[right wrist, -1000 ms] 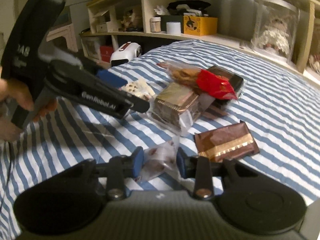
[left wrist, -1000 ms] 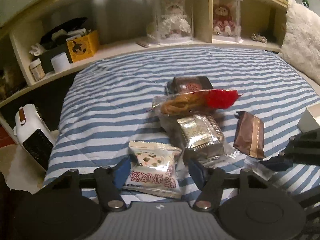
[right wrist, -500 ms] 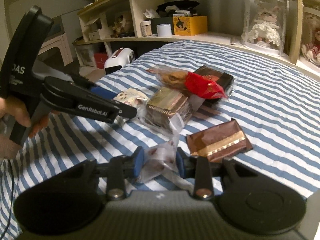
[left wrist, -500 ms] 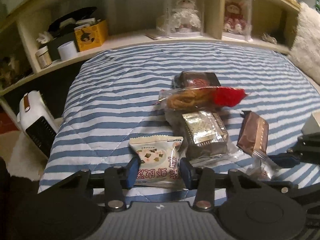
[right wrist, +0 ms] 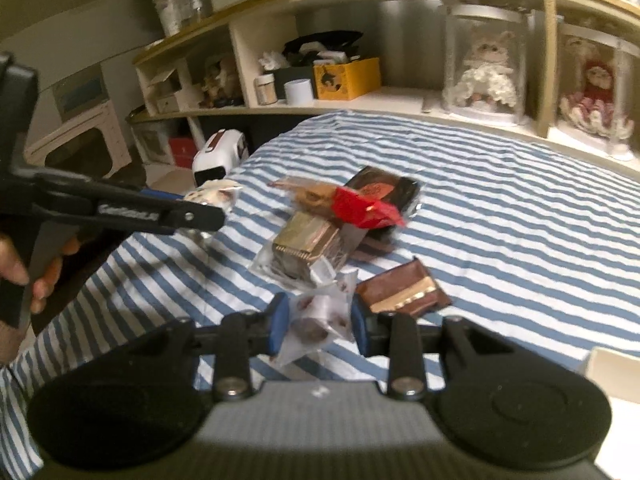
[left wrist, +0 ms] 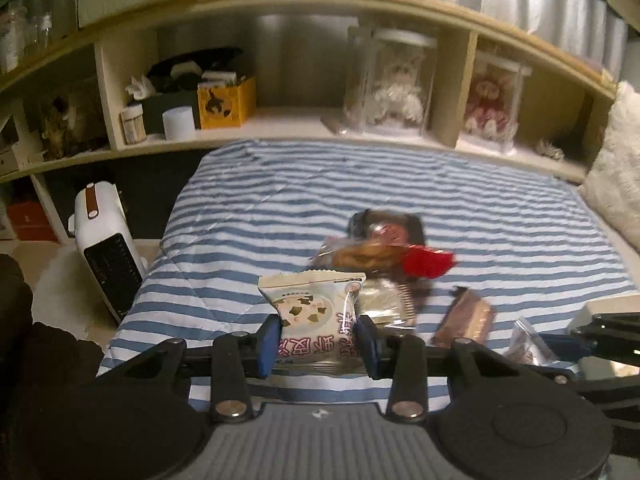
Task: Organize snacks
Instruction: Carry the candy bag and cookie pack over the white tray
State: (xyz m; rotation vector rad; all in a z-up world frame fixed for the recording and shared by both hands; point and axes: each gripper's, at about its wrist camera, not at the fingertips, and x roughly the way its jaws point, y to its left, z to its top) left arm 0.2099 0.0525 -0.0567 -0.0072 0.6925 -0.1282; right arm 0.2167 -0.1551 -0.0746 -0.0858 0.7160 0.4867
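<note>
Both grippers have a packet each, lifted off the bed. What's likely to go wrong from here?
1. The right gripper pinches a thin clear packet whose loose film hangs below the fingers; it may slip out.
2. The left gripper holds the white snack packet near its lower part, so the puffy top could tilt or pivot.
3. The two grippers sit close together over the striped bed; crossing paths risks a bump.

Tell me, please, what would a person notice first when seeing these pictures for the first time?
Probably the two held packets: the left gripper is shut on a white snack packet, and the right gripper on a small clear packet. Behind them, a heap of snacks with a red wrapper lies mid-bed on the blue-striped cover.
</note>
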